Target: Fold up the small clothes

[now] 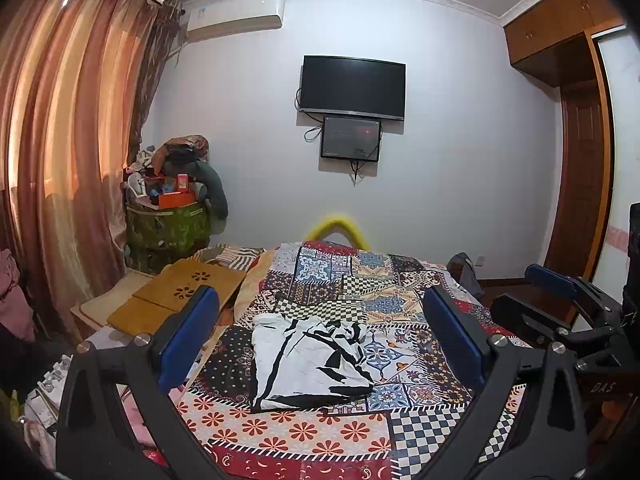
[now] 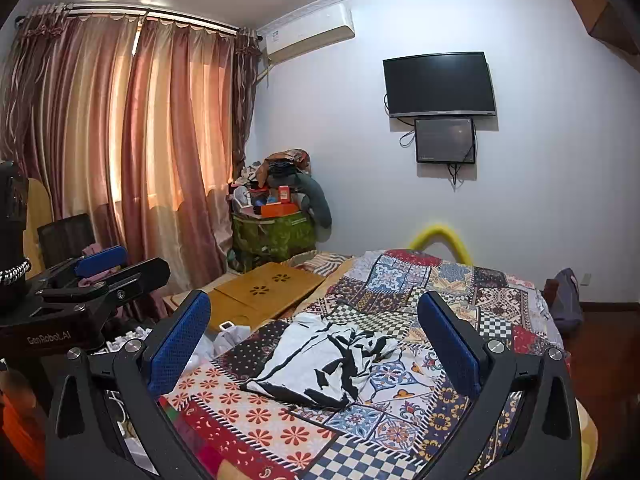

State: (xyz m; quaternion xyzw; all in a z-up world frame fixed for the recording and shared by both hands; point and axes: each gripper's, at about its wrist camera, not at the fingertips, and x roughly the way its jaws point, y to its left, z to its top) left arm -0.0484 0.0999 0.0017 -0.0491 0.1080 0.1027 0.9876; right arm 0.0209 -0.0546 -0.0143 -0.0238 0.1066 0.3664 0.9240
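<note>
Clothes [image 2: 286,170] heaped atop green bin [image 2: 276,234]

white wall [image 1: 460,160] | wall TV [image 1: 352,87] | backlit curtains [image 2: 132,128] | wardrobe [image 1: 568,28]

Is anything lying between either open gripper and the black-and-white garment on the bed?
Nothing visible. The black-and-white garment lies alone on the patchwork bedspread, with bare quilt between it and both the left gripper and right gripper. The wooden lap desk sits off to the side.
</note>
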